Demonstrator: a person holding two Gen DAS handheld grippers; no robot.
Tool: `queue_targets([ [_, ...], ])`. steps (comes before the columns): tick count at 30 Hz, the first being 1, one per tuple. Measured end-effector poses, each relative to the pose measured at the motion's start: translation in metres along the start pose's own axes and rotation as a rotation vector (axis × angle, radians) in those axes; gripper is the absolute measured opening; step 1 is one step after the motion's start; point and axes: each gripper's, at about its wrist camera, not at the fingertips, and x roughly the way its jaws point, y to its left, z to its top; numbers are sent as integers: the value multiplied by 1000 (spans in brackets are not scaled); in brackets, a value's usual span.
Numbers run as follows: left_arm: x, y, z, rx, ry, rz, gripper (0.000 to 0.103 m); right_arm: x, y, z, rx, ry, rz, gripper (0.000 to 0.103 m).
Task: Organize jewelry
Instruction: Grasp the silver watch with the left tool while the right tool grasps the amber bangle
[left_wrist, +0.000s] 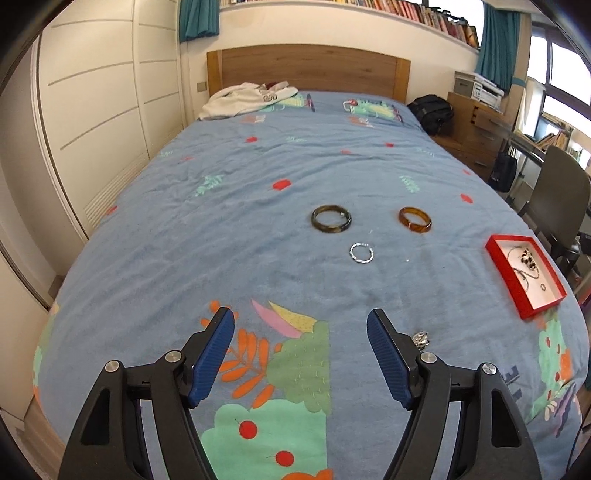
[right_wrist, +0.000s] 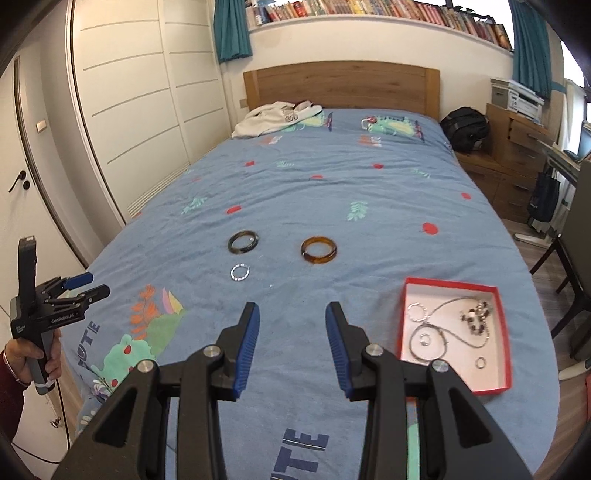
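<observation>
On the blue bedspread lie a dark green bangle (left_wrist: 331, 219) (right_wrist: 243, 242), an amber bangle (left_wrist: 414, 219) (right_wrist: 318, 250) and a thin silver bangle (left_wrist: 361, 253) (right_wrist: 240, 273). A red box (left_wrist: 525, 279) (right_wrist: 504, 333) on the right holds a chain necklace (right_wrist: 439, 332), beads and small rings. A small silver piece (left_wrist: 421, 339) lies beside my left gripper's right finger. My left gripper (left_wrist: 300, 325) is open and empty, near the bed's foot; it also shows in the right wrist view (right_wrist: 86, 286). My right gripper (right_wrist: 291, 314) is open and empty, left of the box.
White clothing (right_wrist: 275, 118) lies by the wooden headboard (right_wrist: 340, 85). A white wardrobe (right_wrist: 140, 110) runs along the left. A black bag (right_wrist: 465, 127), wooden drawers (right_wrist: 517, 147) and a chair (left_wrist: 561, 206) stand on the right.
</observation>
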Motion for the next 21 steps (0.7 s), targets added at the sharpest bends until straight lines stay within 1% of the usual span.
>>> queue_targets([
  [7,57,7,3,-15,77,-32,73,64,10,-26,-43,104,53,36],
  [10,79,9,9,-16,98,-43,73,88,12,-33,-37,140,84,36],
  [14,101,9,14,-9,116,-71,73,116,16,-41,-32,177,123,36],
  [17,114,5,18,22,127,-81,73,136,21,-46,-51,205,145,36],
  [21,128,-1,20,36,146,-97,73,158,19,-44,-45,225,160,36],
])
